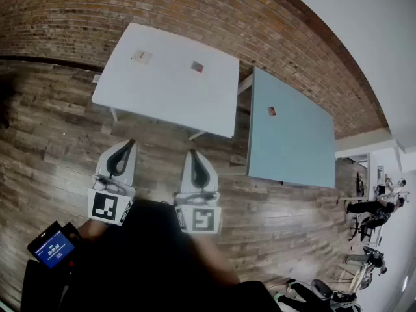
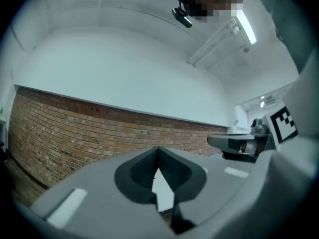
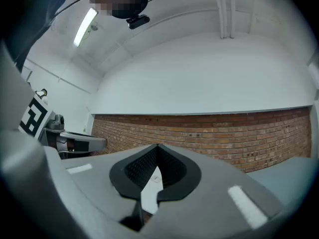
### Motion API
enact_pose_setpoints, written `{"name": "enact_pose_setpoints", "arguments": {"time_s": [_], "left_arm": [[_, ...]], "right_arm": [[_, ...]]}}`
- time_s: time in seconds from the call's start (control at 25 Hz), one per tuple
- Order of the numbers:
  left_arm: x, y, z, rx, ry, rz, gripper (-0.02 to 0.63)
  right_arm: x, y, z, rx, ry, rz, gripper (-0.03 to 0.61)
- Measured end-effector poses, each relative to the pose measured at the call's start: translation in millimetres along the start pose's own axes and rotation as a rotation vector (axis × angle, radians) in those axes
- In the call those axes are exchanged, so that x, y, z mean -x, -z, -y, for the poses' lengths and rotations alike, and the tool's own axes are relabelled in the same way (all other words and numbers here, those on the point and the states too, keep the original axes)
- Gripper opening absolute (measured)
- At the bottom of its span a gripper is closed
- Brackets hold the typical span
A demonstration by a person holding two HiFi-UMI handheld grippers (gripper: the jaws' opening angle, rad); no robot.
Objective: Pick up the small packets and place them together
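- Holding both grippers level above the floor [image 1: 52, 142], we face the surfaces.
- Left gripper [image 1: 129, 143] fingers [image 2: 142, 171] pressed together, empty; right gripper [image 1: 193, 153] fingers [image 3: 144, 169] too.
- Left packet [image 1: 141, 56] and middle packet [image 1: 197, 66] lie apart on the white surface [image 1: 162, 103]; right packet [image 1: 272, 111] on the blue surface [image 1: 292, 148].

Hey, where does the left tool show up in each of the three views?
Head view: left tool at lower left.
Left gripper view: bottom centre, jaws together.
Right gripper view: far left edge.
Shared landmark: brick wall.
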State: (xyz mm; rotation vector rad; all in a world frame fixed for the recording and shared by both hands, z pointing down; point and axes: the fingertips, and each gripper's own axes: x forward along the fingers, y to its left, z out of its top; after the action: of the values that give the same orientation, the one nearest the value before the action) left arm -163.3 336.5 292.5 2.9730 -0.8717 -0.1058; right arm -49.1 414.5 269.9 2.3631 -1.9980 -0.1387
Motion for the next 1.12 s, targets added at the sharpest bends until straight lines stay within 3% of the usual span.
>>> {"name": "enact_pose_setpoints", "arguments": {"time_s": [0.2,0.56,0.92,1.12], "left_arm": [[-10.5,-11.7,7.9,0.027,0.013,0.037,0.000],[-9.8,-9.3,13.2,0.049,0.040,0.017,0.000],[-6.7,-7.2,8.4,-0.002,0.064,0.026,0.000],[-20.4,-9.9,-22.1,-0.014,0.058,0.019,0.000]], "right_arm": [[0.5,-3.3,1.5,-0.036,0.032,0.001,0.002],[8.3,-2.4,2.9,-0.012,0.054,-0.016,0.003],[4.9,-0.7,8.5,-0.017,0.110,0.002,0.003],[-21.9,0.8,-3.7,0.029,0.106,-0.003,0.003]]}}
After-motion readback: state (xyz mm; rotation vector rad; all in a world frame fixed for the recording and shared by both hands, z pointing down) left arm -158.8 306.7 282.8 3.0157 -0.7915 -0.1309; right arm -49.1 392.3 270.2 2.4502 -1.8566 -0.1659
